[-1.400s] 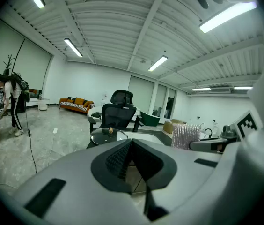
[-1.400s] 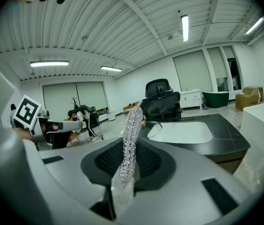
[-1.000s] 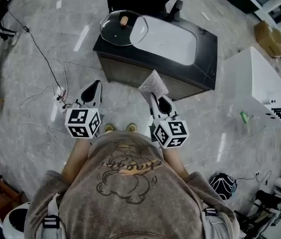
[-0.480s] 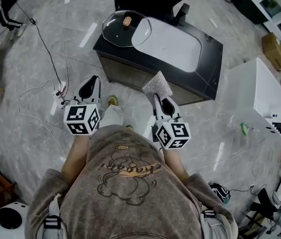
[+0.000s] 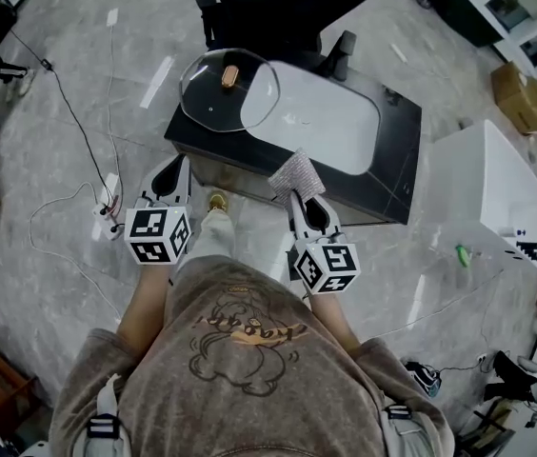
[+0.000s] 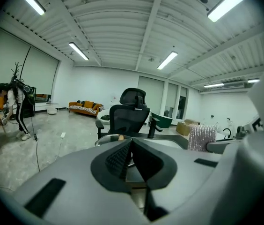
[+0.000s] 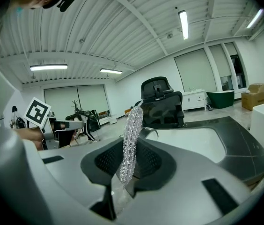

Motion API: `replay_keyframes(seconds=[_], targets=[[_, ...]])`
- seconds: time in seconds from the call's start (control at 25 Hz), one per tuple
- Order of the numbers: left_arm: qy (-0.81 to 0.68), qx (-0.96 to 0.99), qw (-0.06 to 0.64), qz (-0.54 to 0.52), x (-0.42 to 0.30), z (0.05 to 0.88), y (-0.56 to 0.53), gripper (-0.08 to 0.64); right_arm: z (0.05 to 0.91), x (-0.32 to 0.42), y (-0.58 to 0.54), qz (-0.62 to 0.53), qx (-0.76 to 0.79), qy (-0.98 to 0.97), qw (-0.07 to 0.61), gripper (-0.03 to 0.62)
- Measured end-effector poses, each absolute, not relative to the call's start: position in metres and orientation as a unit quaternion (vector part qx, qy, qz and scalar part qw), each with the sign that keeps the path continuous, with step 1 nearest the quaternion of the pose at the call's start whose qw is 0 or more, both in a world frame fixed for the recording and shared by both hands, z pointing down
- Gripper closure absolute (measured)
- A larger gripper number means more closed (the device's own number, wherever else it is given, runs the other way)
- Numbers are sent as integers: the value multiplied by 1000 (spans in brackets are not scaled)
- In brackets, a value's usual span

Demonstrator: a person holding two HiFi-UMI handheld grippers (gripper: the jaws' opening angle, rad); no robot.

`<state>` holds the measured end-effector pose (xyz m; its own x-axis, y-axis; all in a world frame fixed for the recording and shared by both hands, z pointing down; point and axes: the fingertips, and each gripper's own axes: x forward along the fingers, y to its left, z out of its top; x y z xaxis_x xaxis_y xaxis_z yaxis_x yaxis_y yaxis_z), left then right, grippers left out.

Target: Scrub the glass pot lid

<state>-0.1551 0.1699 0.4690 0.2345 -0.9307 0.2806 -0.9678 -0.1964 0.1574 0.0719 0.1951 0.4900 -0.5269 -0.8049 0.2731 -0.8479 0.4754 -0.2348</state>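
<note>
The glass pot lid [image 5: 228, 90] with a wooden knob lies on the left end of a black counter [image 5: 397, 160], overlapping the rim of a white sink [image 5: 330, 117]. My right gripper [image 5: 301, 196] is shut on a silvery scrub cloth [image 5: 296, 176], held upright just in front of the counter's near edge. In the right gripper view the cloth [image 7: 132, 139] stands between the jaws. My left gripper [image 5: 169, 174] is shut and empty, in front of the counter's left corner, below the lid. In the left gripper view its jaws [image 6: 131, 151] meet, with the lid's rim [image 6: 105, 138] beyond.
A black office chair [image 5: 283, 12] stands behind the counter. Cables and a power strip [image 5: 107, 208] lie on the grey floor to the left. A white cabinet [image 5: 497, 193] and cardboard boxes [image 5: 521, 74] are to the right. The person's feet [image 5: 216, 203] are between the grippers.
The person has stepped toward the counter, so both grippers are nearer its front edge. The right gripper still holds the cloth; the left stays shut.
</note>
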Motion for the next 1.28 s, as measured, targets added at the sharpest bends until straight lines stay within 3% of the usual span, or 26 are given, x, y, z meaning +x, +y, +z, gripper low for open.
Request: replay_keyframes(seconds=[0.4, 0.76, 0.8, 0.84, 0.92, 1.28], targets=[[-580, 791, 178, 79, -173, 474, 38, 541, 476, 38, 74, 168, 503, -845, 61, 509], [-554, 813, 151, 95, -174, 459, -34, 538, 462, 30, 10, 167, 534, -827, 51, 509], [-552, 814, 154, 94, -173, 459, -40, 501, 461, 30, 5, 168, 535, -827, 50, 509], [-551, 814, 158, 93, -171, 460, -45, 400, 462, 31, -1, 168, 535, -826, 49, 509], [-554, 811, 164, 94, -169, 461, -55, 324, 463, 32, -10, 168, 533, -827, 50, 509], [-560, 800, 170, 130, -152, 484, -87, 304, 467, 45, -50, 170, 512, -840, 61, 509]])
